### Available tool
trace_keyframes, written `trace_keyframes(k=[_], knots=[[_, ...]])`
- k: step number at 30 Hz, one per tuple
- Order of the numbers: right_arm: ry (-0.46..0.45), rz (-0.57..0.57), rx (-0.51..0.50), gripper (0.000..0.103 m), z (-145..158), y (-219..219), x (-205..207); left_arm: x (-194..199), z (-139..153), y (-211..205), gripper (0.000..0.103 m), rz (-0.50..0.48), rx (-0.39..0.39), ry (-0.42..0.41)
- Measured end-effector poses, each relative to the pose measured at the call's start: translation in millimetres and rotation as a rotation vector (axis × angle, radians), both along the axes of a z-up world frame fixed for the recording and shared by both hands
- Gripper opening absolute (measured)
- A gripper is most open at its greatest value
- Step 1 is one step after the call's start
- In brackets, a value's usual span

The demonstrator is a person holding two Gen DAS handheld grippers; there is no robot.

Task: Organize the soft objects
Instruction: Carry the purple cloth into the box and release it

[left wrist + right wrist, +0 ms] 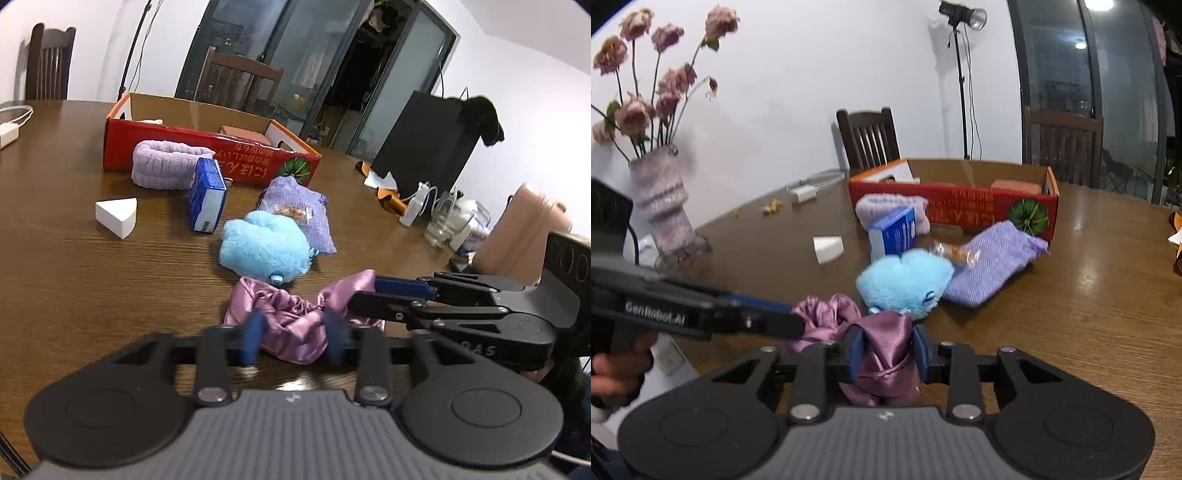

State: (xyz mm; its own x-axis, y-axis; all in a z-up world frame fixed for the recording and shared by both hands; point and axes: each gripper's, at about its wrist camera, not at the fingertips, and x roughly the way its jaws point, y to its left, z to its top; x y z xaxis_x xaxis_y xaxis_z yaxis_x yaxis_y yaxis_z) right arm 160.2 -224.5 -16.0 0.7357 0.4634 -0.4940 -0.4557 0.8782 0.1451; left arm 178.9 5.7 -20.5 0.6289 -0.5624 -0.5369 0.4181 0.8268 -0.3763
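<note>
The right gripper (888,354) is clamped on one end of the shiny purple scrunchie (882,354), right at its tips. The left gripper (291,338) has its blue pads apart, one on each side of the other end. The scrunchie lies long-ways across the worktop (92,277), from one gripper to the other. Just past it sits the blue fluffy toy (264,247), then a purple cloth bag (303,210). Farthest is the red box (207,155), which I think the soft things go in

A home dining room: dark wooden chairs (868,138) stand around a wooden table (1089,295), a vase of dried roses (661,206) sits on it, glass doors (295,74) beyond.
</note>
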Motion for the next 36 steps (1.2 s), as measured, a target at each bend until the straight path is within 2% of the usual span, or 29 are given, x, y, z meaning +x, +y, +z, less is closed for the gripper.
trace_keyframes(k=[3,5,7,8,9,10,11,13,15,16,19,21,25,28,31,32,35,36], knots=[[0.011,-0.007,0.114,0.045,6,-10,-2,5,1,8,0.055,0.055,-0.019,-0.010],[0.050,-0.041,0.172,0.045,4,-16,3,10,-2,10,0.055,0.088,-0.018,-0.018],[0.089,-0.068,0.196,0.045,-2,-18,10,17,-7,8,0.055,0.079,-0.024,0.019],[0.108,-0.072,0.201,0.047,-6,-17,12,18,-10,8,0.054,0.063,-0.027,0.036],[0.124,-0.066,0.206,0.046,-10,-16,13,19,-13,6,0.045,0.044,-0.026,0.048],[0.137,-0.051,0.214,0.044,-13,-15,13,18,-15,5,0.036,0.022,-0.024,0.053],[0.149,-0.035,0.217,0.034,-16,-13,14,16,-17,4,0.027,0.003,-0.025,0.051],[0.146,-0.038,0.204,0.028,-19,-9,16,15,-14,4,0.018,-0.007,-0.030,0.033],[0.143,-0.021,0.217,0.015,-13,-9,20,11,2,3,0.016,-0.034,-0.022,-0.027],[0.129,-0.005,0.226,0.012,-6,-9,23,12,11,5,0.015,-0.036,-0.036,-0.053],[0.048,0.043,0.251,0.010,25,-12,38,32,43,12,0.014,-0.035,-0.101,-0.125],[-0.006,0.056,0.243,0.009,48,-14,61,62,64,15,0.011,-0.014,-0.109,-0.166],[-0.080,0.068,0.188,0.009,87,-7,144,145,100,18,0.011,0.013,-0.093,-0.229],[-0.065,0.059,0.146,0.009,104,5,228,229,111,24,0.011,0.050,-0.067,-0.172],[0.001,0.033,0.095,0.009,107,31,324,312,109,27,0.011,0.091,-0.007,-0.112],[0.040,0.021,0.078,0.009,103,41,360,341,104,25,0.011,0.088,0.041,-0.097],[0.178,-0.026,0.084,0.009,81,65,445,409,79,23,0.011,0.152,0.176,-0.019],[0.217,-0.050,0.093,0.009,70,71,466,424,69,24,0.013,0.175,0.192,0.010]])
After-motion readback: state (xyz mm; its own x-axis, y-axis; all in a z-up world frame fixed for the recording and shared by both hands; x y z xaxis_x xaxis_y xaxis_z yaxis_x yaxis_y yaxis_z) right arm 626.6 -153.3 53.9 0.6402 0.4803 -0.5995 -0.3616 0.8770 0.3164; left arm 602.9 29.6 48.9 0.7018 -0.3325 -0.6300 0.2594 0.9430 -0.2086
